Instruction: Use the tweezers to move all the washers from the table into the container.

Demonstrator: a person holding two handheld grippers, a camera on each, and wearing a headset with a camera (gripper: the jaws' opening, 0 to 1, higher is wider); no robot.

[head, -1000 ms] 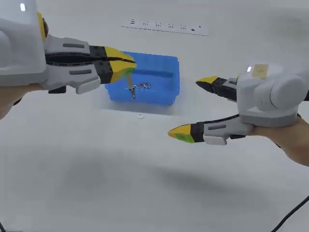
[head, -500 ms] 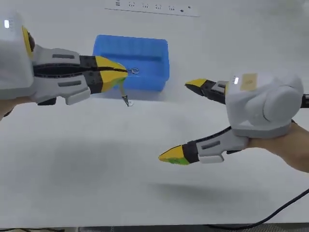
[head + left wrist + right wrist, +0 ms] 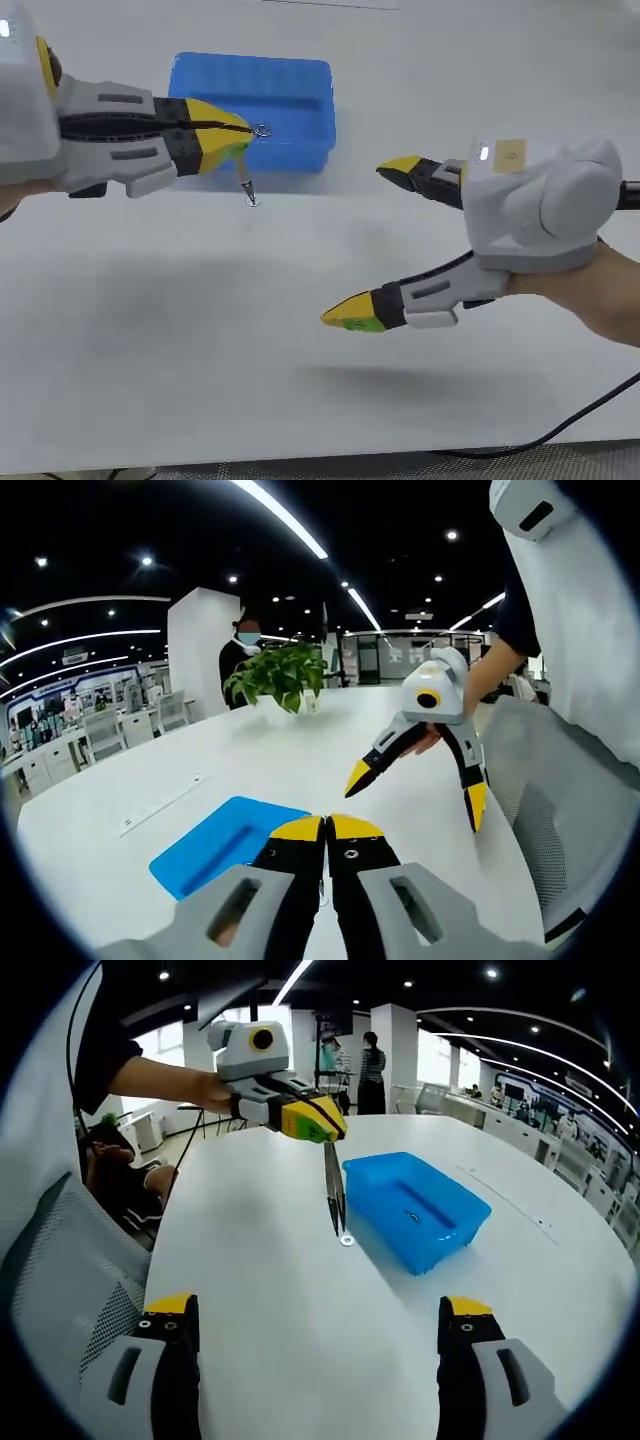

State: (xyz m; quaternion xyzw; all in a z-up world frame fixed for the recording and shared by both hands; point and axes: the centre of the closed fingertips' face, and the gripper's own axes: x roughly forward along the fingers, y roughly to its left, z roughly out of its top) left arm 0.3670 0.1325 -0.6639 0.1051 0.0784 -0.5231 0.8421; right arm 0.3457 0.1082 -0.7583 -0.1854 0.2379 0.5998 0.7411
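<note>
My left gripper (image 3: 247, 129) is shut on a pair of metal tweezers (image 3: 245, 185) that hang down, tips at the table just in front of the blue container (image 3: 300, 75). In the right gripper view the tweezers (image 3: 333, 1192) end at a small washer (image 3: 346, 1240) lying on the white table beside the container (image 3: 450, 1228); I cannot tell whether the tips grip it. A washer (image 3: 262, 130) lies inside the container. My right gripper (image 3: 365, 240) hovers open to the right, holding nothing. The left gripper view has its jaws (image 3: 327, 823) closed together, with the container (image 3: 215, 848) below.
The white table (image 3: 200, 340) spreads wide around the work. A power strip (image 3: 160, 806) lies behind the container. A black cable (image 3: 560, 430) trails off the near right edge. A potted plant (image 3: 280, 675) and people stand far off.
The left gripper has carried the tweezers from above the container's inside out to the table in front of it, tips now down at the loose washer. The right gripper stays open.
</note>
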